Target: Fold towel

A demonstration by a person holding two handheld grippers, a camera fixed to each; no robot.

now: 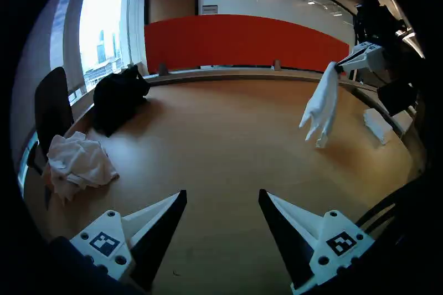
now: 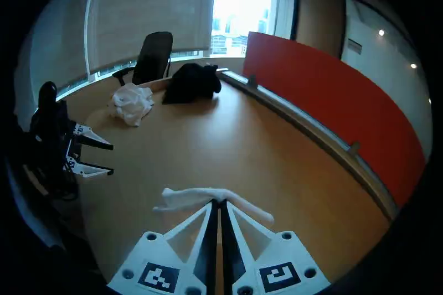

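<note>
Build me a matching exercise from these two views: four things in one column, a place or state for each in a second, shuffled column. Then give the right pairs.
Column one
1. left gripper
2. right gripper
3. black bag
4. crumpled towels

Column two
A. heaped on the table beside a chair
B. jaws shut on a hanging white towel
C. jaws open, nothing between them
D. sits on the table's far side near the window

Pairs: 1-C, 2-B, 3-D, 4-A
</note>
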